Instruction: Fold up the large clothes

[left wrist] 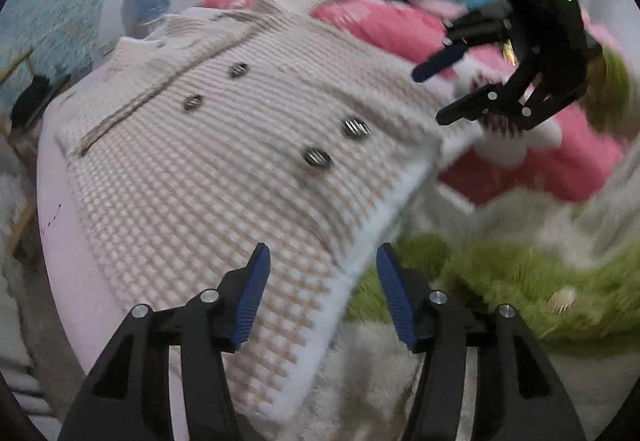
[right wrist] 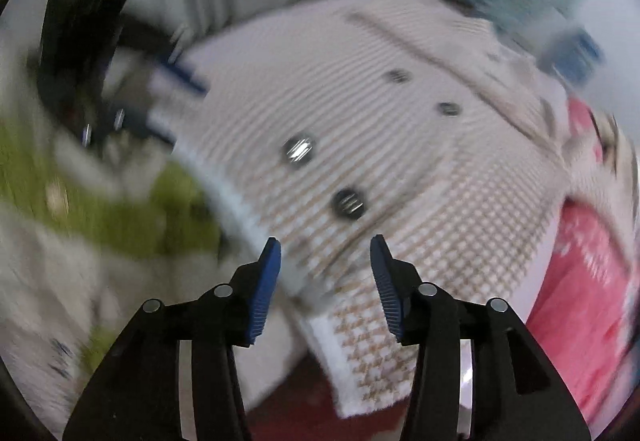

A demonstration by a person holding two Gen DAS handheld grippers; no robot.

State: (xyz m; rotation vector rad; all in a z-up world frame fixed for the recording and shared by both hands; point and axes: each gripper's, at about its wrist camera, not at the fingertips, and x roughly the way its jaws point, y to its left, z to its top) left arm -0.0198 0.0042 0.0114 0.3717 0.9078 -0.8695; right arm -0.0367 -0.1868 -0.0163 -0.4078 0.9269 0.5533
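My left claw (left wrist: 322, 291) hangs with its blue pads spread apart and nothing between them, pointing down at the checked coat (left wrist: 224, 177). My right claw (right wrist: 326, 281) is likewise let go, its pads standing apart with only air in the gap. The coat lies spread flat beneath both claws, its front up, with four dark buttons (left wrist: 316, 157) showing in two pairs and a white fuzzy trim (left wrist: 372, 225) along its lower edge. It rests on a pale pink surface (left wrist: 76, 265). Beside the trim sits a green fluffy garment (left wrist: 516, 281), and a pink cloth (left wrist: 400, 25) lies past the coat's far side. From my left wrist I see my right claw up over that pink cloth, blurred.
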